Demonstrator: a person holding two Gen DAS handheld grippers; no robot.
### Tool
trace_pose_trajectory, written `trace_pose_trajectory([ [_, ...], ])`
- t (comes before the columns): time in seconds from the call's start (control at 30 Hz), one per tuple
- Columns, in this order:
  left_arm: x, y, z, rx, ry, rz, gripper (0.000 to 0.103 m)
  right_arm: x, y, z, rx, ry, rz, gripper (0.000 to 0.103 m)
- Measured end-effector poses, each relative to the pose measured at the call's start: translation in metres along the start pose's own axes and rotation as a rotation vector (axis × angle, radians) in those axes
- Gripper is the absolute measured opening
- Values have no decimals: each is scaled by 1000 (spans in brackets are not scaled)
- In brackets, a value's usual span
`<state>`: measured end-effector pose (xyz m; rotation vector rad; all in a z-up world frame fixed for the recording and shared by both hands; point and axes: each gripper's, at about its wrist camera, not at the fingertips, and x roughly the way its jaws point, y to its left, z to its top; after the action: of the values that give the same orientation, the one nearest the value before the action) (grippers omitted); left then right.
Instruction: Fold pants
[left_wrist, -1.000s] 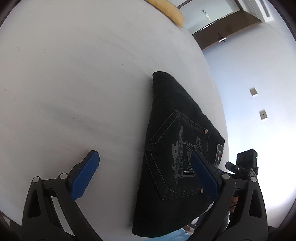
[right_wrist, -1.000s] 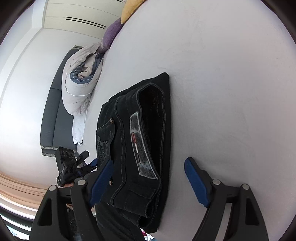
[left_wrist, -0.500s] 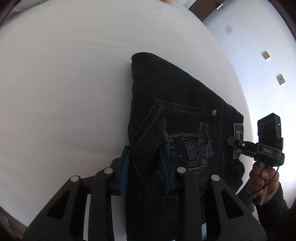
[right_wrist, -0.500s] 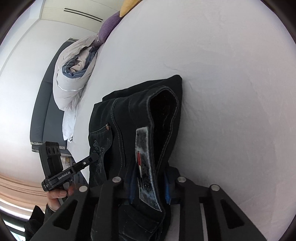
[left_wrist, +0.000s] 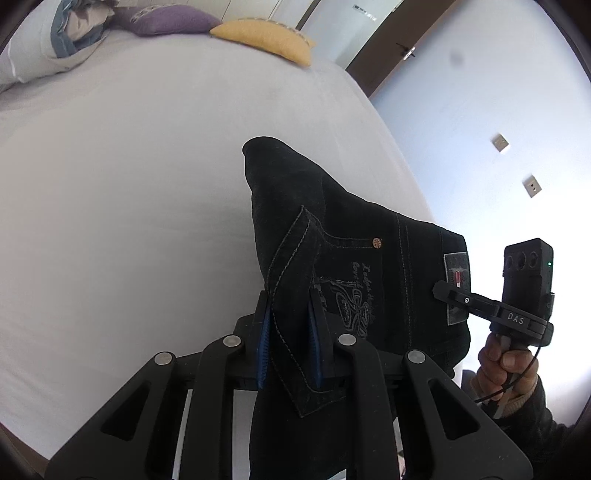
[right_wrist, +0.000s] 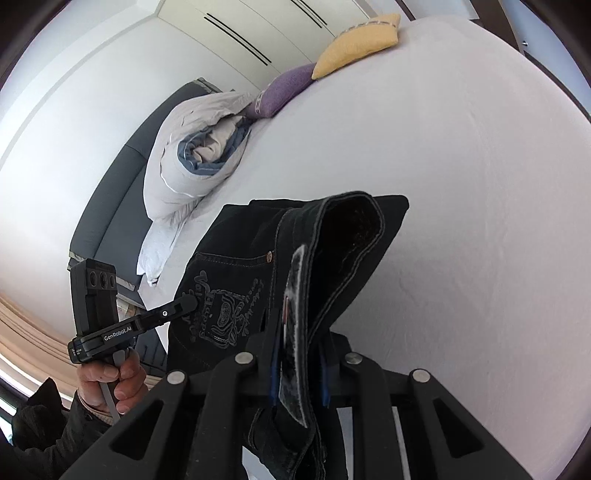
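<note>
The black jeans (left_wrist: 354, 236) are folded into a thick bundle, back pocket with embroidery facing up, held lifted over the near part of the white bed (left_wrist: 129, 184). My left gripper (left_wrist: 288, 332) is shut on the pocket-side edge of the pants. My right gripper (right_wrist: 299, 365) is shut on the waistband with the grey label (right_wrist: 295, 306). The right gripper also shows in the left wrist view (left_wrist: 443, 291), and the left gripper shows in the right wrist view (right_wrist: 188, 299), each pinching its side of the pants (right_wrist: 236, 258).
A yellow cushion (left_wrist: 266, 38) and a purple cushion (left_wrist: 166, 18) lie at the head of the bed. A rolled grey-white duvet (right_wrist: 192, 155) lies on the far left side. A dark headboard (right_wrist: 107, 199) and a door (left_wrist: 388, 48) border the bed.
Both grippers went from open beside the flat pants to shut on them. The near edge of the pants has been lifted off the bed and both cameras have tilted up.
</note>
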<state>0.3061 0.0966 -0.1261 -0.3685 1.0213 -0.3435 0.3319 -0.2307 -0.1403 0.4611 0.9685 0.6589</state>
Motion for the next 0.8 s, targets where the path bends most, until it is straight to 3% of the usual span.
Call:
trace_pose_trajectory([
  [0.17,41,-3,46,1,-13,-4,16,11,-28,60,2,-8,-17,18],
  [0.33,112,14,53,-40,64,6,17,48,-89,82,82,62,-71,19],
  [0.37,128,16,48,-44,86,22,17,57,-104,80,103,82,-100,21],
  [0.4,139,21,46,-56,102,47,20,64,-117,76,124,93,-128,33],
  [0.43,147,28,43,-78,110,54,26,69,-131,71,158,99,-132,37],
  [0.5,151,41,39,-131,95,22,33,64,-147,62,206,52,-60,41],
  [0.6,147,49,34,-141,69,68,65,47,-154,50,211,-26,-15,49],
  [0.7,136,48,38,-136,43,114,66,20,-158,35,264,-88,-52,59],
  [0.8,103,17,29,-60,-60,198,69,-15,-152,19,296,-161,-124,74],
])
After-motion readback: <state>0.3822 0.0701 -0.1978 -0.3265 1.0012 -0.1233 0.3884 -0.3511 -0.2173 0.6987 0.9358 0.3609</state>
